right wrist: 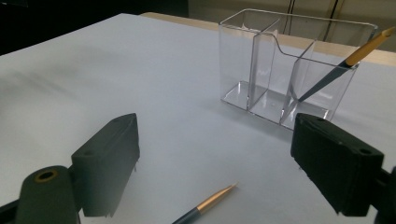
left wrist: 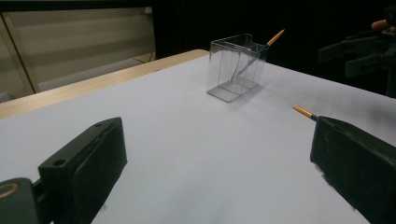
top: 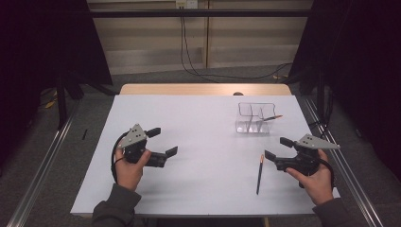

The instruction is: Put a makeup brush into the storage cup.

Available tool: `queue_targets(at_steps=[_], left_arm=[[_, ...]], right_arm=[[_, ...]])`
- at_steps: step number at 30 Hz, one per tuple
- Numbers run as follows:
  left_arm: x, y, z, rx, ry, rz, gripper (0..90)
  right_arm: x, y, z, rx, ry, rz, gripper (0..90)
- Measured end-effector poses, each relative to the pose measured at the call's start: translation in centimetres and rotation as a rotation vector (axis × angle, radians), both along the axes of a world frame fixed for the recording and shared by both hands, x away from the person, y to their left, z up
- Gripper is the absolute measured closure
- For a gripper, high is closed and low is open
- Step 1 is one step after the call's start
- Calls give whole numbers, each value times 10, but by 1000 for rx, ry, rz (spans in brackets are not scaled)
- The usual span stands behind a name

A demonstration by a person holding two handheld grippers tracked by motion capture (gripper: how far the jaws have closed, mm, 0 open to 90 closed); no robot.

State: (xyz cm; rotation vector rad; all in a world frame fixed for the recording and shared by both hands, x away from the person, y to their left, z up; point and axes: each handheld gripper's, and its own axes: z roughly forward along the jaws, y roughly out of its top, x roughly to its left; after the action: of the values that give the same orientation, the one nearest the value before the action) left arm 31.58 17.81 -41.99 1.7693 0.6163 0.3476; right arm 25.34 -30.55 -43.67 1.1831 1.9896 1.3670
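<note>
Jaws wide, pencil (right wrist: 208, 204) before clear holder (right wrist: 261, 70)

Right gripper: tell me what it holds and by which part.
Nothing is held. The right gripper is open above the table, and the pencil lies loose beside its jaws.

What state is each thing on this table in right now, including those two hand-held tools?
Clear holder: upright on the table, one pen inside.
Pen in holder: leaning in an end compartment, gold tip poking over the rim.
Loose pen: lying flat on the table, untouched.
Left tool: open, holding nothing.
Right tool: open, empty, just above the loose pen's gold end.
</note>
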Motion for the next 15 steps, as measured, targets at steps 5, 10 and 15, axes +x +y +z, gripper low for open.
queue_targets(at_steps=[5, 10, 15], left_arm=[[1, 1, -1, -12, 2, -18, 34], [1, 2, -1, -10, -2, -22, 34], [1, 2, -1, -5, -1, -22, 33]], right_arm=[[2, 5, 0, -6, 30, 7, 156], [3, 8, -1, -10, 57, 12, 158], [5, 10, -2, -19, 73, 18, 156]])
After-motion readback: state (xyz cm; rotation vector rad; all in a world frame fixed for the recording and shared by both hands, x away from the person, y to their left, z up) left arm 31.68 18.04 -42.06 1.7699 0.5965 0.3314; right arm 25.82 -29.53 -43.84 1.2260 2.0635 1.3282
